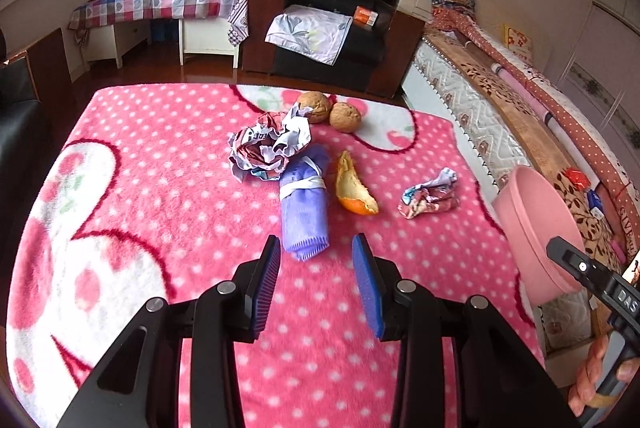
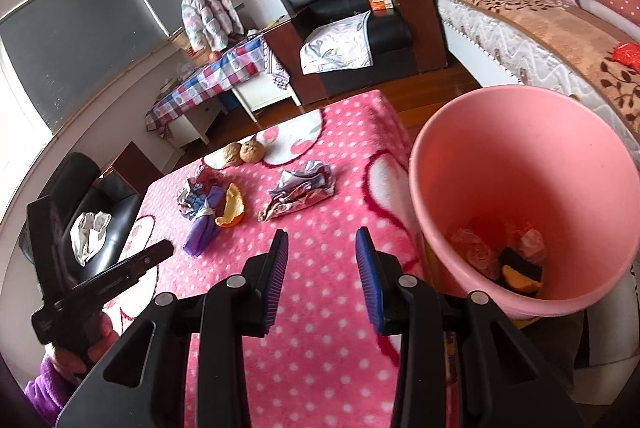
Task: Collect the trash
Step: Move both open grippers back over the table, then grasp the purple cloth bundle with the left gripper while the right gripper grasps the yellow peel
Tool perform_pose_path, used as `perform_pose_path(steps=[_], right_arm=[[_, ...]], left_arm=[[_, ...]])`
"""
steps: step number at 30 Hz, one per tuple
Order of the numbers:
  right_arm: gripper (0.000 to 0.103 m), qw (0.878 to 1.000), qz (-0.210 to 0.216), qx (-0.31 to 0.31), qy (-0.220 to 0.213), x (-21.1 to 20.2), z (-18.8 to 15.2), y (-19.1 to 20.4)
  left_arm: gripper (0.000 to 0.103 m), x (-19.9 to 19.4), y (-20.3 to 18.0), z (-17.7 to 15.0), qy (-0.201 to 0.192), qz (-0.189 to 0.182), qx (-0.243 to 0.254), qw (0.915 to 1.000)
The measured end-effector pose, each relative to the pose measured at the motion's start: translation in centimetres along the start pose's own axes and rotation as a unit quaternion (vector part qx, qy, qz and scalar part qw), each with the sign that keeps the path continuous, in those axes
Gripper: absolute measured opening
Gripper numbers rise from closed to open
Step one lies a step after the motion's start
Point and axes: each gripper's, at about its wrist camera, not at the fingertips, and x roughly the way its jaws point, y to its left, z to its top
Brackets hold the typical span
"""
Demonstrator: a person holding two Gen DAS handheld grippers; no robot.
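On the pink dotted blanket [image 1: 160, 188] lie a large crumpled paper [image 1: 268, 148], a rolled purple cloth [image 1: 306, 204], an orange peel [image 1: 352, 188], a small crumpled wrapper [image 1: 428, 194] and two walnuts [image 1: 332, 110]. My left gripper [image 1: 316, 250] is open and empty, just short of the purple cloth's near end. My right gripper [image 2: 322, 242] is open and empty above the blanket, left of the pink bin [image 2: 520, 204], which holds several scraps. The wrapper [image 2: 300, 194], peel [image 2: 231, 210] and cloth [image 2: 202, 230] lie ahead of it to the left.
The bin [image 1: 536, 228] stands off the table's right edge, beside a bed [image 1: 520, 116]. A black armchair [image 1: 332, 20] and a checked-cloth table [image 1: 160, 2] stand beyond the far edge. Another black chair [image 2: 92, 220] is at the left.
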Motion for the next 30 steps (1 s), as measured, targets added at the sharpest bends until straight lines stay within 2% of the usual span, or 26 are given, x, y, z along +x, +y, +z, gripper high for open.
perform_pose_path(steps=[14,16,17,19,28,30], right_arm=[[0.036,0.998,0.035,-0.037,0.024,2.6,0.1,3.1],[0.035,0.998,0.041,-0.042,0.025,3.0,0.2,3.7],[0.036,0.998,0.043,-0.047,0.027,3.3,0.3,4.2],[0.036,0.997,0.048,-0.053,0.031,3.7,0.3,4.8],[0.036,0.991,0.073,-0.094,0.055,6.9,0.0,8.5],[0.041,0.99,0.073,-0.101,0.06,7.7,-0.1,9.2]], left_arm=[[0.036,4.4,0.2,1.1,0.022,0.022,-0.015,0.9994],[0.026,4.6,0.3,1.0,0.026,0.02,-0.013,0.9994],[0.026,4.6,0.3,1.0,0.026,0.019,-0.012,0.9994],[0.021,4.2,0.4,0.9,0.019,0.018,-0.008,0.9996],[0.018,0.2,1.5,-0.4,-0.004,-0.014,-0.012,0.9998],[0.018,-0.9,2.0,-0.9,-0.009,-0.021,-0.014,0.9996]])
